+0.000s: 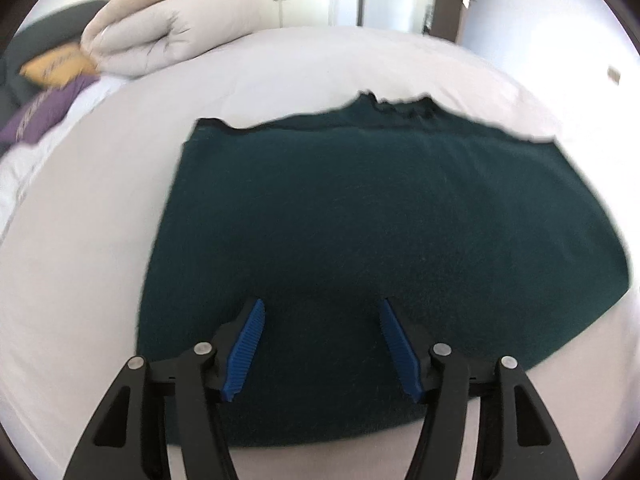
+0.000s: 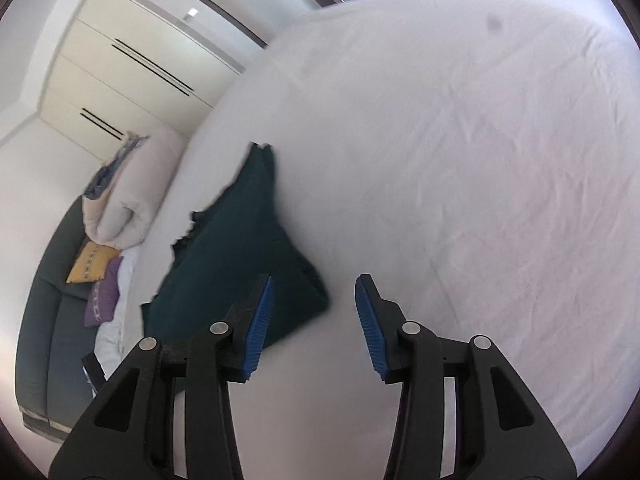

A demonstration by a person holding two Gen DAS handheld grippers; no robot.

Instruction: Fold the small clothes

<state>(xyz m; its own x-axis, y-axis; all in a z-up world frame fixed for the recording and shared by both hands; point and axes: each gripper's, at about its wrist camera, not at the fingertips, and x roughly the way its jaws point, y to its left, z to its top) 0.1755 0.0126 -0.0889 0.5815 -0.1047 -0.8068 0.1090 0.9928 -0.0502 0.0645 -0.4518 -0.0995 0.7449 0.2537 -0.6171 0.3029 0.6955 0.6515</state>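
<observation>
The dark green garment (image 1: pixel 360 248) lies flat on the white bed (image 1: pixel 100 240), its uneven far edge pointing toward the wardrobe. The left tongs (image 1: pixel 322 308) hang over its near part, parted and holding nothing; the right tongs (image 2: pixel 314 284) hang over bare sheet just right of its near right corner, parted moderately and empty. For a clean fold, close each pair on one near corner, taking the full cloth thickness, then lift both evenly and carry them to the far edge.
</observation>
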